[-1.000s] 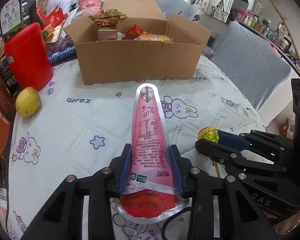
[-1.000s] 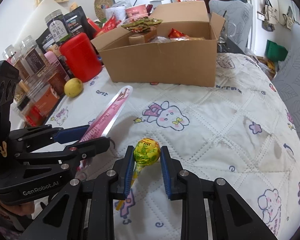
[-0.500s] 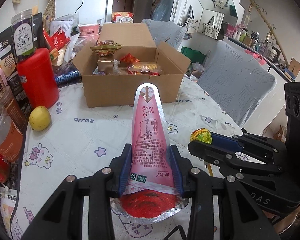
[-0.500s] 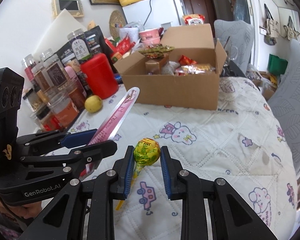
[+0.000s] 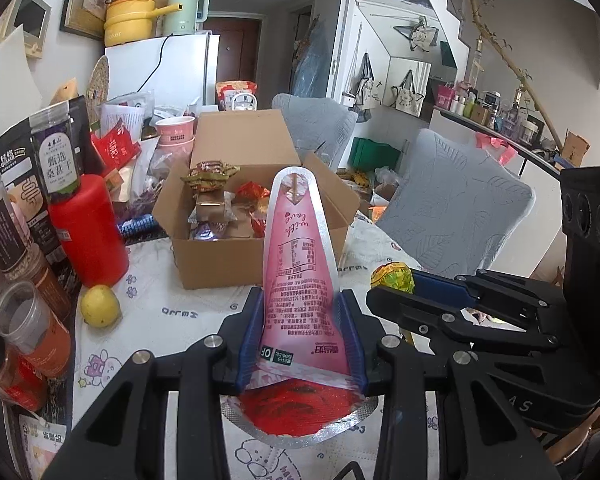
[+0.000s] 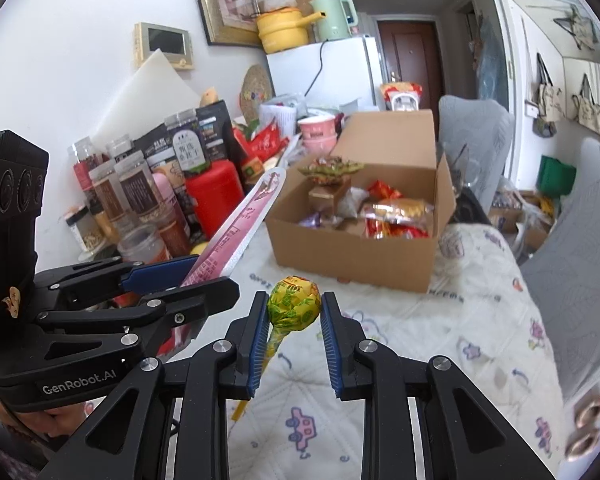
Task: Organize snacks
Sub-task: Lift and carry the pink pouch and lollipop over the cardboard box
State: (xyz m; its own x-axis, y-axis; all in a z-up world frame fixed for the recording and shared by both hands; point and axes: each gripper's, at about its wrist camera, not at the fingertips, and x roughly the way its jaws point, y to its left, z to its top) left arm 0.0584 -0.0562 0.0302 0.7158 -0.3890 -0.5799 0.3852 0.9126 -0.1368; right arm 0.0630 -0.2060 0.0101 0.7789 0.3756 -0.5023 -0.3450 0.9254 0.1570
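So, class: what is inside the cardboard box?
The box holds loose snacks: a green-gold packet on a small brown carton, red wrappers and a gold-and-red bag. The pile and the near wall hide whatever lies beneath.

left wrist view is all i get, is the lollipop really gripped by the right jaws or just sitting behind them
observer: Gripped. The right wrist view shows the lollipop head squeezed between both jaws of the right gripper.
operator: where's its stick
observer: The stick hangs free, slanting down toward picture-left below the jaws.
operator: the pink pouch hides part of the box
observer: Behind it, a gold-and-red packet lies in the right part of the cardboard box.
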